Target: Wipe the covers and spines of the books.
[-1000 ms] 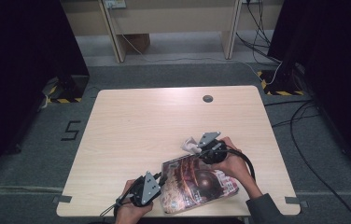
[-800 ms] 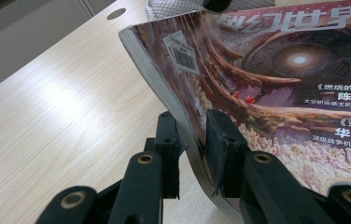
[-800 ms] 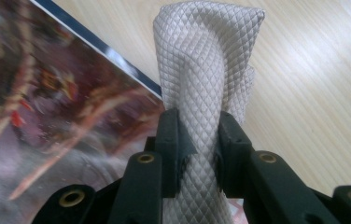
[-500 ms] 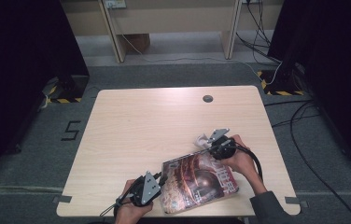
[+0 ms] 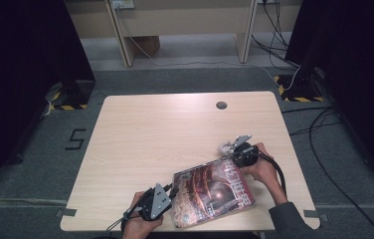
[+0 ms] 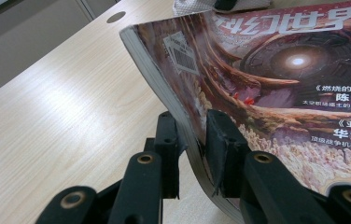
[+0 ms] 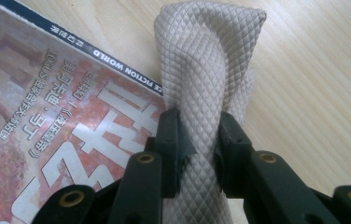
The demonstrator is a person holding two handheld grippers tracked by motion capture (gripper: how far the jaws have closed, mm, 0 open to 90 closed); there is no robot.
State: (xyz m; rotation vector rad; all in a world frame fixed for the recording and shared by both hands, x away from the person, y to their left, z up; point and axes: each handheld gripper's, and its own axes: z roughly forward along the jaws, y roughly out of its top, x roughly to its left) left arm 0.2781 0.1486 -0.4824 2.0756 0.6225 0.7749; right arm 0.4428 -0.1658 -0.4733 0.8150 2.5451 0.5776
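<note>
On the table's (image 5: 175, 129) near edge, we are holding a magazine (image 5: 212, 191) and a cloth (image 5: 226, 146).
From above, our left gripper (image 5: 167, 191) is at the magazine's nine o'clock, our right gripper (image 5: 234, 152) at its one o'clock. Left gripper view: jaws are clamping the magazine's spine edge. Right gripper view: jaws are pinching the quilted beige cloth, overlapping the cover's corner.
</note>
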